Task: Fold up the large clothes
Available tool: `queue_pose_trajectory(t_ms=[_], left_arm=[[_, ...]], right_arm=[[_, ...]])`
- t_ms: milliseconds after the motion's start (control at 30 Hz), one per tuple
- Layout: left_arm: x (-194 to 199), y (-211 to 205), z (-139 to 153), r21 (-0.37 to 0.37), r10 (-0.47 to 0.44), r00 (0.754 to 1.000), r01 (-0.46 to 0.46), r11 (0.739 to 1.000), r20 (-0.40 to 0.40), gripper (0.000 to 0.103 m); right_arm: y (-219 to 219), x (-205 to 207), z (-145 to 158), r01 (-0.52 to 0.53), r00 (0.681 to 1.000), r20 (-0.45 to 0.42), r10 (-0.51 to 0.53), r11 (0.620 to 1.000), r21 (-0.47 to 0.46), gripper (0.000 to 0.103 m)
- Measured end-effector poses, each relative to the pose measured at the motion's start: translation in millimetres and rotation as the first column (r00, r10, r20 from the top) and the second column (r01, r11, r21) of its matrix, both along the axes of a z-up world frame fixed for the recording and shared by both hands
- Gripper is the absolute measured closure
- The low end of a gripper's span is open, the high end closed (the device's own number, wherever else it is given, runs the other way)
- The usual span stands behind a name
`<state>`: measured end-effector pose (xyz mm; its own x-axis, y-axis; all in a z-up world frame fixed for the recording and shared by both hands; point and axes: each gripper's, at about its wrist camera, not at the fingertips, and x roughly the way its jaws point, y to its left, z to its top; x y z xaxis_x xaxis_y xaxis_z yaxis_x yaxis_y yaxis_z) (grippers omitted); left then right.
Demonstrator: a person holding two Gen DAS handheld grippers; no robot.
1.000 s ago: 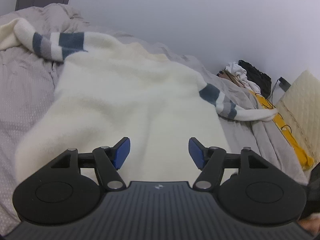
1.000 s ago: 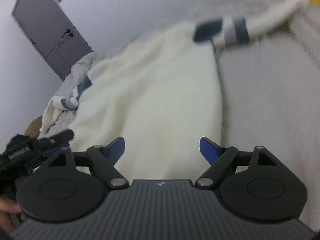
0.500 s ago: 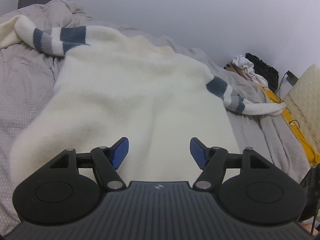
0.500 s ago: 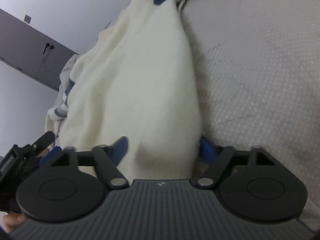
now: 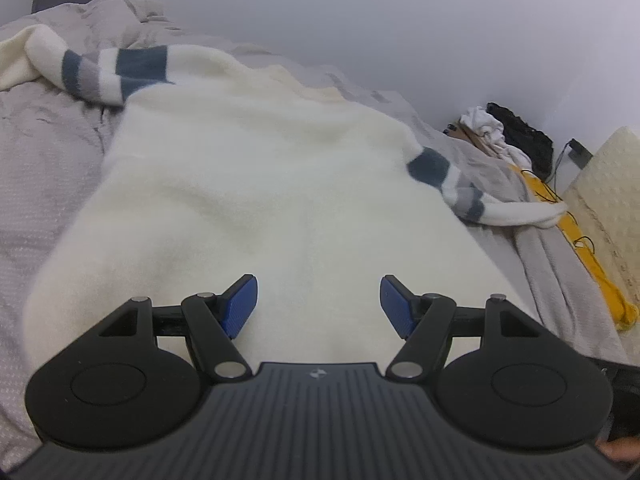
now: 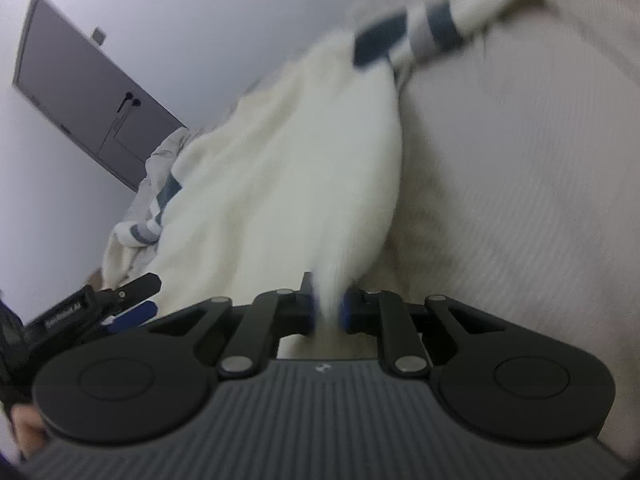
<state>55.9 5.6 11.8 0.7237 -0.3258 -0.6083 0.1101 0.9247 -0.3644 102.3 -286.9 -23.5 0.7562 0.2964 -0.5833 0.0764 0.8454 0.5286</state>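
The cream sweater (image 5: pixel 260 184) looks like thick, fuzzy matt knit, the bed (image 5: pixel 44 184) wears finely textured grey cloth, and the left gripper (image 5: pixel 318 306) is matt black plastic with ribbed blue pads (image 5: pixel 240 306).

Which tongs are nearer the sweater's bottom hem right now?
Right. The right tongs have just closed and pinch the cream sweater at its hem edge. The left tongs stand open over the hem, pads not pressing the fabric.

Black hand-held gripper (image 5: pixel 319 300), blue ribbed pads (image 5: pixel 240 306), silver screws.
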Motion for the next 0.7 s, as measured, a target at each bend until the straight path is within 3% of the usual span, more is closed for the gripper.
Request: queue_pose_trajectory(t_ms=[167, 267, 567, 633, 700], left_arm=[[-3, -2, 0, 0.007, -0.015, 1.0, 0.015, 1.0, -0.002, 0.03], [-3, -3, 0, 0.008, -0.02, 1.0, 0.02, 1.0, -0.003, 0.03], [-4, 1, 2, -0.004, -0.01, 1.0, 0.01, 1.0, 0.002, 0.03], [-5, 0, 2, 0.001, -0.012, 1.0, 0.012, 1.0, 0.005, 0.03], [-5, 0, 2, 0.005, -0.011, 1.0, 0.011, 1.0, 0.006, 0.03]], right_arm=[[-22, -3, -4, 0.101, 0.993, -0.056, -0.104, 0.994, -0.045, 0.093], [-25, 1, -12, 0.111, 0.989, -0.1, -0.112, 0.994, -0.017, 0.093], [-27, -2, -6, 0.133, 0.986, -0.101, -0.135, 0.991, -0.029, 0.086], [-34, -3, 1, 0.155, 0.984, -0.077, -0.158, 0.987, -0.039, 0.076], [-46, -2, 9, 0.18, 0.983, -0.044, -0.181, 0.983, -0.024, 0.027]])
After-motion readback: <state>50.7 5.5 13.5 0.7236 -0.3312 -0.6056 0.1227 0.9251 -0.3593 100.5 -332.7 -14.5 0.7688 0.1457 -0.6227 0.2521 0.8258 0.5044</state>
